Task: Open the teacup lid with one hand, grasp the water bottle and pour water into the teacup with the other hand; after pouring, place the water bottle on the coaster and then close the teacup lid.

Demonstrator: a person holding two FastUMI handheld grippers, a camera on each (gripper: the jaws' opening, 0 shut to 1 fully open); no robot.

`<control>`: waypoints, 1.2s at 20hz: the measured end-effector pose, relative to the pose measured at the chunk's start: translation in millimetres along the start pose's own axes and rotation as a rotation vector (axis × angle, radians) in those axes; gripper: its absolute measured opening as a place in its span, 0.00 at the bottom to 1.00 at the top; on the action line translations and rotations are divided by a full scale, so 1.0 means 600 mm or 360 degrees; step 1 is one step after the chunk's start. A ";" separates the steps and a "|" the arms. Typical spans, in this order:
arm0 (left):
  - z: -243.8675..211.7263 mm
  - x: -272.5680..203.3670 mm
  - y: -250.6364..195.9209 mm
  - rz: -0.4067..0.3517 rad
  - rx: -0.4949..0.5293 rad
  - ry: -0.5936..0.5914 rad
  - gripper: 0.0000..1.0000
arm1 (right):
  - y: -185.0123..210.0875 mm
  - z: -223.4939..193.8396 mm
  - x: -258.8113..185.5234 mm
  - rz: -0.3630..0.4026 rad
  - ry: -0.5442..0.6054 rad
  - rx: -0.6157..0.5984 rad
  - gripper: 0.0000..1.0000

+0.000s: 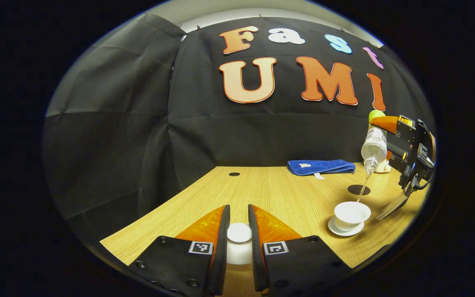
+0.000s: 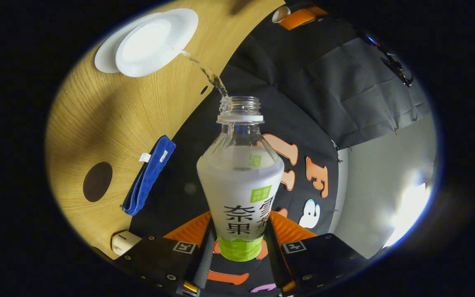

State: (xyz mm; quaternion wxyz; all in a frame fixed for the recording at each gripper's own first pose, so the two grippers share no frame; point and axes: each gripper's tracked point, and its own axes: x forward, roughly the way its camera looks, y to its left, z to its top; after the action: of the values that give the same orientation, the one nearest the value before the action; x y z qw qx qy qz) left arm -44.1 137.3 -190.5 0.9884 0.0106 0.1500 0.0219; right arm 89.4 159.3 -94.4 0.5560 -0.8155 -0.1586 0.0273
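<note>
Tilted uncapped water bottle (image 2: 241,181), frosted label.

The water bottle (image 2: 241,181) base sits hidden between the right gripper (image 2: 239,243) fingers.

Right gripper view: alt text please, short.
The right gripper holds a tilted bottle, pouring a thin stream into the open teacup on its saucer. A blue towel and dark coaster lie on the table.
</note>
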 end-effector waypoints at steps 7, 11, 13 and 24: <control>-0.003 -0.007 -0.006 -0.0009 0.0013 0.0006 0.30 | -0.009 0.011 0.002 -0.0017 -0.0076 -0.0089 0.65; -0.003 -0.009 -0.008 -0.0016 0.0012 0.0002 0.30 | -0.007 0.013 0.004 0.0043 -0.0116 -0.0132 0.61; -0.001 -0.011 -0.011 -0.0020 0.0016 0.0006 0.30 | -0.006 0.015 0.005 0.0052 -0.0129 -0.0142 0.61; 0.006 -0.011 -0.029 -0.0052 -0.0009 -0.0008 0.30 | 0.044 0.018 -0.007 0.0282 -0.0113 0.0186 0.61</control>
State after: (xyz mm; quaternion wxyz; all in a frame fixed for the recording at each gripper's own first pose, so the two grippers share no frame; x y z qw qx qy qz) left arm -48.8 119.5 -185.6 0.9890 0.0054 0.1477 0.0063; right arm 89.1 159.2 -123.1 0.5921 -0.7909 -0.1038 0.1144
